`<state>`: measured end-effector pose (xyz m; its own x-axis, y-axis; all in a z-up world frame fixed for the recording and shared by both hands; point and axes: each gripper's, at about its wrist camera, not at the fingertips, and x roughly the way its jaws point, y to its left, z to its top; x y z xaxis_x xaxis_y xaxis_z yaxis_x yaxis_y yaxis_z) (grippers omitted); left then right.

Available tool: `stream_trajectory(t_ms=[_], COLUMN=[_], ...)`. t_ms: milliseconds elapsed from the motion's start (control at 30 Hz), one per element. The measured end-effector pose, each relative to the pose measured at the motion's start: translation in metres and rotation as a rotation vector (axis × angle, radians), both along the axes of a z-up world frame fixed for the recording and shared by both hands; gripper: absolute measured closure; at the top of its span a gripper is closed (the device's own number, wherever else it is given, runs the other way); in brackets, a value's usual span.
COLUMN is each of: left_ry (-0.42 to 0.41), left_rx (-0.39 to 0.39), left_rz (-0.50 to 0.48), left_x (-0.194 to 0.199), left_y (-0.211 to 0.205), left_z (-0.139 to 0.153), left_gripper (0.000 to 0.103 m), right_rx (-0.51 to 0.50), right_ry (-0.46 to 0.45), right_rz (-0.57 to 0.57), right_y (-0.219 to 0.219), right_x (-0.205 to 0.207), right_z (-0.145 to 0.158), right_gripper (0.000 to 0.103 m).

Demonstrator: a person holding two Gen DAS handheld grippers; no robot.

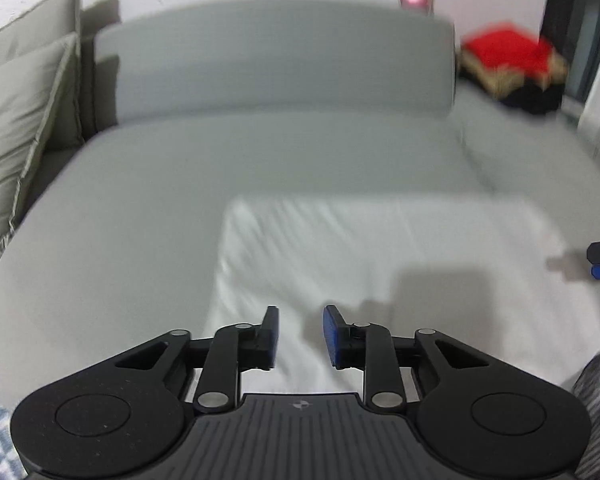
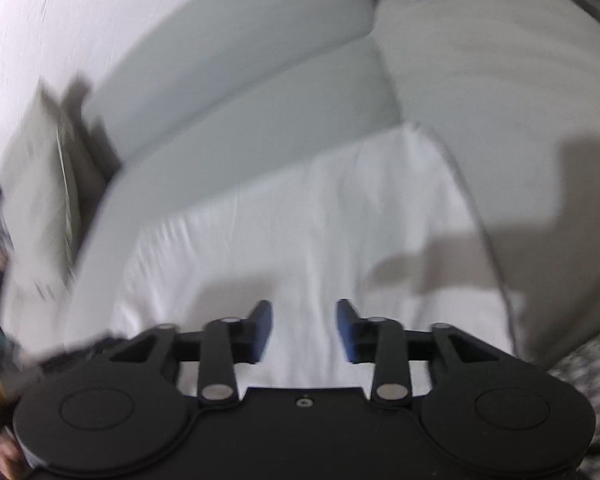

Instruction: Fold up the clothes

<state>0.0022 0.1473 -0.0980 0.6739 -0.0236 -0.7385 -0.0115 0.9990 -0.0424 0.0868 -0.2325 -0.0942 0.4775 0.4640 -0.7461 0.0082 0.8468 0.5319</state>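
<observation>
The white cloth [image 1: 360,264] lies flat on the sofa [image 1: 140,200], seemingly part-folded; left gripper [image 1: 300,336] and right gripper [image 2: 305,330] hover apart, empty.

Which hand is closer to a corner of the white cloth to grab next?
Probably the left gripper: the white cloth has its left edge just beside it. The right gripper hangs open over the cloth's middle.
</observation>
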Motion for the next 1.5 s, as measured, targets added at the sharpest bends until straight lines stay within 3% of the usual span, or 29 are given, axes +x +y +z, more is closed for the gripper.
stream_trajectory(t_ms=[100, 167, 233, 367, 433, 533, 667, 800, 900, 967, 1100, 1167, 1233, 1500], left_ry=[-0.071, -0.095, -0.07, 0.041, 0.058, 0.05, 0.033, 0.035, 0.035, 0.04, 0.054, 0.059, 0.058, 0.044], left_rx=[-0.111, -0.147, -0.189, -0.317, -0.331, -0.349, -0.384, -0.431, -0.458, -0.466, -0.471, -0.47, -0.464, -0.436], left_rz=[0.039, 0.077, 0.13, 0.226, 0.239, 0.216, 0.186, 0.206, 0.221, 0.231, 0.228, 0.23, 0.238, 0.253], left_x=[0.006, 0.017, 0.038, 0.083, 0.092, 0.096, 0.099, 0.098, 0.095, 0.105, 0.112, 0.114, 0.114, 0.112], left_y=[0.035, 0.054, 0.074, 0.107, 0.107, 0.102, 0.096, 0.102, 0.104, 0.109, 0.107, 0.107, 0.107, 0.107], left_z=[0.029, 0.032, 0.016, -0.035, -0.055, -0.06, -0.061, -0.063, -0.063, -0.07, -0.074, -0.075, -0.074, -0.072], left_gripper=[0.064, 0.061, 0.06, 0.066, 0.066, 0.066, 0.063, 0.063, 0.063, 0.063, 0.063, 0.064, 0.064, 0.064], right_rx=[0.1, 0.137, 0.147, 0.119, 0.058, -0.018, 0.005, 0.13, 0.267, 0.346, 0.395, 0.384, 0.352, 0.219], right_ry=[-0.031, -0.065, -0.092, -0.032, 0.01, 0.06, 0.08, 0.09, 0.109, 0.128, 0.125, 0.099, 0.059, -0.103], right_rz=[-0.058, -0.081, -0.107, -0.189, -0.214, -0.203, -0.135, -0.147, -0.181, -0.199, -0.238, -0.277, -0.322, -0.501], right_y=[-0.019, -0.028, -0.034, -0.049, -0.057, -0.063, -0.067, -0.076, -0.084, -0.089, -0.093, -0.094, -0.096, -0.105], right_x=[0.01, 0.019, 0.033, 0.081, 0.101, 0.123, 0.14, 0.157, 0.162, 0.164, 0.161, 0.156, 0.149, 0.122], right_z=[0.03, 0.042, 0.042, 0.001, -0.024, -0.056, -0.081, -0.1, -0.115, -0.126, -0.133, -0.13, -0.124, -0.102], right_gripper=[0.05, 0.043, 0.039, 0.041, 0.042, 0.043, 0.054, 0.058, 0.077, 0.084, 0.082, 0.083, 0.099, 0.099])
